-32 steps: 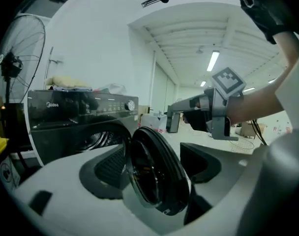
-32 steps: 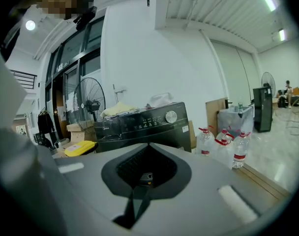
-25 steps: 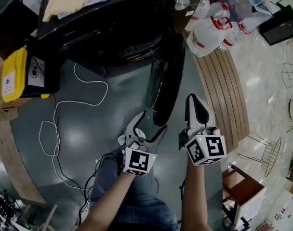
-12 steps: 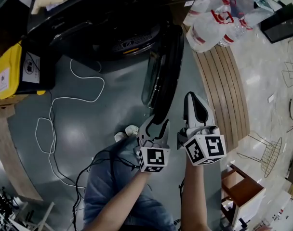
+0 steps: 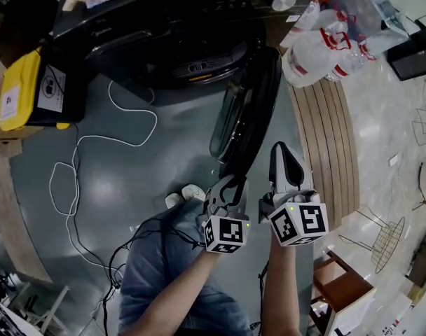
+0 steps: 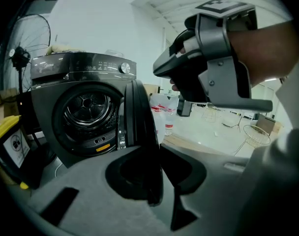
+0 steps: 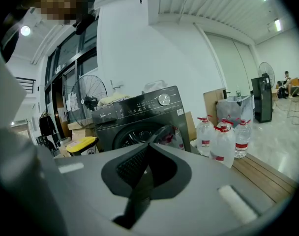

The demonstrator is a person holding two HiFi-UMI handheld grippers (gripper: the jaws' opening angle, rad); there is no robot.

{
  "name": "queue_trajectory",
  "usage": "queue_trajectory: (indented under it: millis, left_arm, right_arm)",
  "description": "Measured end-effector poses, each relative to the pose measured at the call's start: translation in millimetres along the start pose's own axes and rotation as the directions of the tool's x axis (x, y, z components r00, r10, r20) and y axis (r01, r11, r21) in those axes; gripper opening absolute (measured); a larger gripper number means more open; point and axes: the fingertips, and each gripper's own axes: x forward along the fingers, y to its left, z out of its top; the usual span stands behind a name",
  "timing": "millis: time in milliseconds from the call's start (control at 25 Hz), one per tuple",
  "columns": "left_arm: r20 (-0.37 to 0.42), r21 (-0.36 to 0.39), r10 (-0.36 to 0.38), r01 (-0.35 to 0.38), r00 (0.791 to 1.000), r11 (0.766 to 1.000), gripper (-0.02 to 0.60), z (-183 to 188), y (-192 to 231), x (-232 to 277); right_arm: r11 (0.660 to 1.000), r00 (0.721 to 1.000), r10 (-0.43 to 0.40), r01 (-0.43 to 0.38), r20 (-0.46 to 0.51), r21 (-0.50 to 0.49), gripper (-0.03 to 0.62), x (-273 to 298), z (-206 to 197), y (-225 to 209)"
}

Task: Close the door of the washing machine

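The dark washing machine (image 5: 164, 40) stands at the top of the head view, its round door (image 5: 248, 117) swung open toward me. My left gripper (image 5: 230, 182) is at the door's near edge. Its jaws have just been closing and now clamp that edge. In the left gripper view the door's dark rim (image 6: 137, 117) runs down between the jaws of the left gripper (image 6: 157, 173), with the open drum (image 6: 85, 112) behind. My right gripper (image 5: 282, 152) hovers just right of the door, shut with nothing in it. Its closed jaws (image 7: 147, 154) point at the machine (image 7: 139, 114).
Large water bottles (image 5: 318, 44) stand on a slatted wooden platform (image 5: 328, 138) right of the machine. A yellow-lidded box (image 5: 20, 89) sits at the left, and a white cable (image 5: 122, 128) loops over the grey floor. My jeans leg (image 5: 164, 257) is below the grippers.
The left gripper moved right and forward to the door's near edge, and its wide-open jaws narrowed onto it. The right gripper has hardly shifted.
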Motion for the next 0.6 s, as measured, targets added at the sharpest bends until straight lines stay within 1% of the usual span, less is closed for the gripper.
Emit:
queue_trajectory:
  millis: [160,320,400,600]
  left_arm:
    - [-0.022,-0.025,-0.032,0.032,0.999,0.999,0.074,-3.6,16.4,-3.4]
    - [-0.048,-0.03,-0.058,0.056,0.997,0.998,0.068,-6.3,47.6,-11.2]
    - [-0.058,-0.02,-0.053,0.052,0.997,0.998,0.065,-6.1,69.0,-15.4]
    - [-0.072,0.032,-0.035,0.037,0.997,0.999,0.063,-3.3,129.2,-25.9]
  right_arm:
    - [0.999,0.999,0.032,-0.032,-0.02,-0.013,0.011,11.9,3.5,12.7]
    - [0.997,0.997,0.068,-0.068,-0.032,-0.02,0.011,28.4,14.0,34.8]
    - [0.995,0.995,0.09,-0.091,-0.035,-0.026,0.011,38.7,20.8,48.1]
    - [0.987,0.987,0.151,-0.154,-0.053,-0.043,0.011,65.5,30.2,86.9]
